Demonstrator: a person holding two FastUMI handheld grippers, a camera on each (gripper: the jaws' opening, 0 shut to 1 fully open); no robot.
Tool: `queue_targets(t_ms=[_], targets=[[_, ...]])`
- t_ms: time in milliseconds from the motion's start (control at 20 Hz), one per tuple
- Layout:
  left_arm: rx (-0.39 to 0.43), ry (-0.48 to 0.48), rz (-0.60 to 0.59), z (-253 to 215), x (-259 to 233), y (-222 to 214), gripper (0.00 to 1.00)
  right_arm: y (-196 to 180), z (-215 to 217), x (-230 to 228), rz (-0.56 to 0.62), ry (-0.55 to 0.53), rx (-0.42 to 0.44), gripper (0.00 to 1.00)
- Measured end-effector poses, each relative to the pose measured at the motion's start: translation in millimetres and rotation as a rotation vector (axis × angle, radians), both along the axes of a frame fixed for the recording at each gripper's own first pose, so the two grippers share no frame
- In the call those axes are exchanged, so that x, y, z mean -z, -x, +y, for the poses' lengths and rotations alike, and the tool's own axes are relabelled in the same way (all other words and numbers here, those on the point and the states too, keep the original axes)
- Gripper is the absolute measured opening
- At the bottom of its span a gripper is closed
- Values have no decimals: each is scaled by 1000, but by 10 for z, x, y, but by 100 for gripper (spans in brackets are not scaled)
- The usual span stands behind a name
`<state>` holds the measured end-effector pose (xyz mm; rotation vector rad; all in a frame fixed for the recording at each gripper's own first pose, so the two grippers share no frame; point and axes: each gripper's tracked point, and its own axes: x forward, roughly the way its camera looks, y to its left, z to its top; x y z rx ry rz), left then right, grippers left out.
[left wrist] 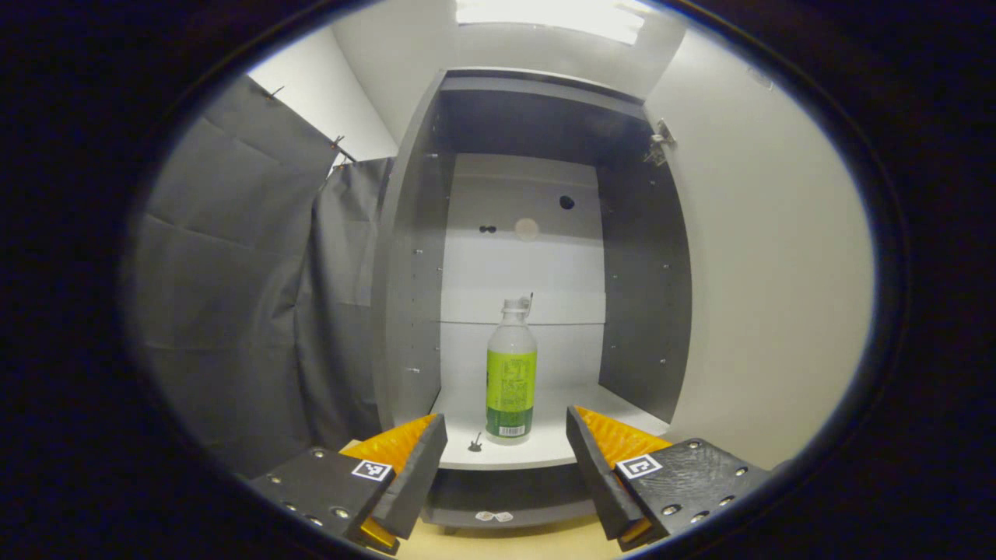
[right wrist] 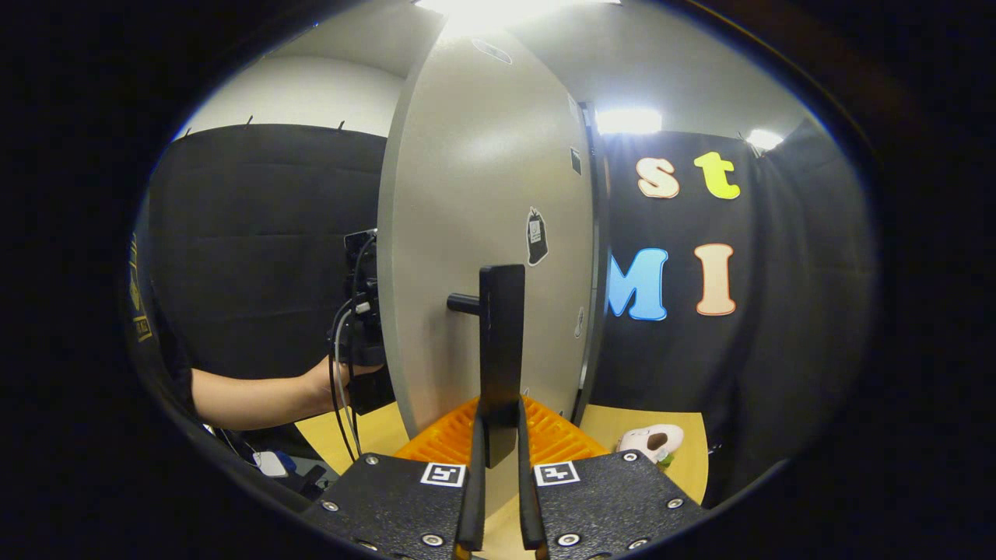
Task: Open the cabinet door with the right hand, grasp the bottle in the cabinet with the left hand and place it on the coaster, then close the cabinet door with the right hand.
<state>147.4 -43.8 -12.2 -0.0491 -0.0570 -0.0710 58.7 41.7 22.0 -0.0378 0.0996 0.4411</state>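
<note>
right gripper (right wrist: 499, 435) pinches the handle (right wrist: 501, 342) of the open cabinet door (right wrist: 467, 233) while the left gripper (left wrist: 506, 459), fingers spread, faces the bottle (left wrist: 510, 373) standing ahead on the cabinet shelf (left wrist: 545, 447), likely needing a forward reach.

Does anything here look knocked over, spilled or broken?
Nothing stands out. The bottle stands upright on the cabinet shelf, capped, with no spill around it. The door hangs open and looks sound, with the right gripper clamped on its handle. The left gripper is open in front of the bottle.
</note>
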Motion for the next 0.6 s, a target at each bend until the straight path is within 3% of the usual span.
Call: queue_targets(t_ms=[450,600], targets=[[-1,-73,-15,-108,-36,-667,88,-158,-492,33,16,-60,150,18],[-6,-67,-3,-115,-4,-854,88,-178,-518,4,13,-83,138,17]])
